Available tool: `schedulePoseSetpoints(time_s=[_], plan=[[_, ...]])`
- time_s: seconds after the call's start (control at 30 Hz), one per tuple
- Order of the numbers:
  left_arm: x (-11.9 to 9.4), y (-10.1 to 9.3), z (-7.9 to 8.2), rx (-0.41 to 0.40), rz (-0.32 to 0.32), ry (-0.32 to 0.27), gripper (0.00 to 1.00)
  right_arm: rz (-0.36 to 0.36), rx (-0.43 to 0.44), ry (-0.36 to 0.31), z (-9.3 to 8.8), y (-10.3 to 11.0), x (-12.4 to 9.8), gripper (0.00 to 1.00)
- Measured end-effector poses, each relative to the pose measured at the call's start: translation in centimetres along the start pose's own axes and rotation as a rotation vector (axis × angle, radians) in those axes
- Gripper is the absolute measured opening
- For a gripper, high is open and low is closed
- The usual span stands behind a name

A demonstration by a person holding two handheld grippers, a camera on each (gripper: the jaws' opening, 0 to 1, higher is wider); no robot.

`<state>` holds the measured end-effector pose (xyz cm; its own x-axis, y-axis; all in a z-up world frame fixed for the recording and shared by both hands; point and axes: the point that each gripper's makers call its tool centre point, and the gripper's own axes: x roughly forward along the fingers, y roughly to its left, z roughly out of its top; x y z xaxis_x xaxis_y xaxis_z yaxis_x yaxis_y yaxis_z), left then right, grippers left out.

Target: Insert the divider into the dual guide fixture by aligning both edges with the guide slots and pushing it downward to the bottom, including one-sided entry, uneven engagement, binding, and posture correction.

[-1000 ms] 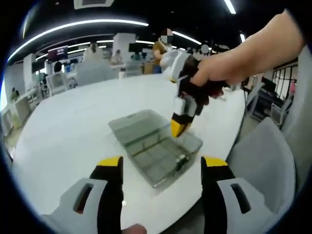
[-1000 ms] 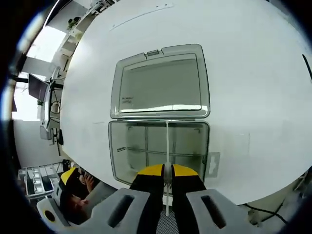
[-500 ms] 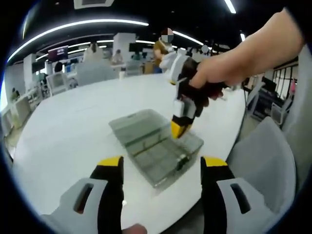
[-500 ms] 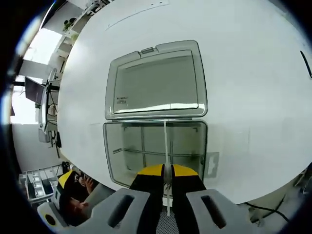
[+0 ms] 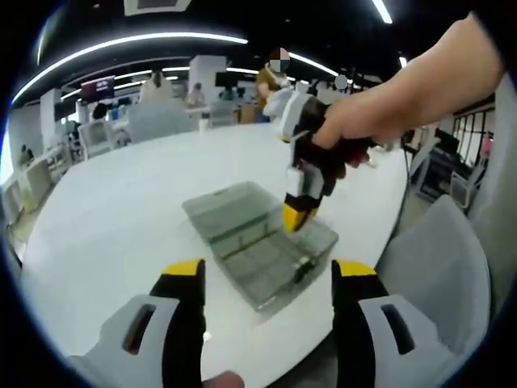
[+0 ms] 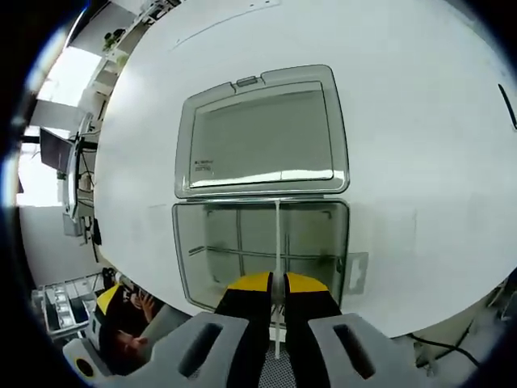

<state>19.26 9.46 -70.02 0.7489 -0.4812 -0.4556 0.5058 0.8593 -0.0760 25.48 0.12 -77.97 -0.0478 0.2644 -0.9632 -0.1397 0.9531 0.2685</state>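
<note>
Fixture box (image 6: pixel 262 250), clear plastic, lid (image 6: pixel 262 133) folded flat open behind it, sits near the curved edge of a round white counter (image 6: pixel 420 121); bare surface all round. Grey chair (image 5: pixel 440 267) just beyond the rim; office room behind. Right hand-held gripper (image 6: pixel 275 283) clamped on the thin divider (image 6: pixel 277 234), standing upright over the box's compartments. Left hand-held gripper (image 5: pixel 266 271) apart, holding nothing, short of the box.

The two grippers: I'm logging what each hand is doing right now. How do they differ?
The right gripper has its jaws shut on the thin clear divider, held over the open storage box; the left gripper has its jaws spread wide and holds nothing. The right one points down into the box, the left hangs back at the table edge. Both have yellow tips.
</note>
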Motion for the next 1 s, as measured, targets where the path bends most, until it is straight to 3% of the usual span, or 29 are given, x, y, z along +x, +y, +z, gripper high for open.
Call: schedulePoseSetpoints(time_s=[1.0], plan=[[0.09, 0.29, 0.08, -0.008, 0.01, -0.003, 0.61, -0.02, -0.005, 0.003, -0.28, -0.16, 0.77, 0.0]])
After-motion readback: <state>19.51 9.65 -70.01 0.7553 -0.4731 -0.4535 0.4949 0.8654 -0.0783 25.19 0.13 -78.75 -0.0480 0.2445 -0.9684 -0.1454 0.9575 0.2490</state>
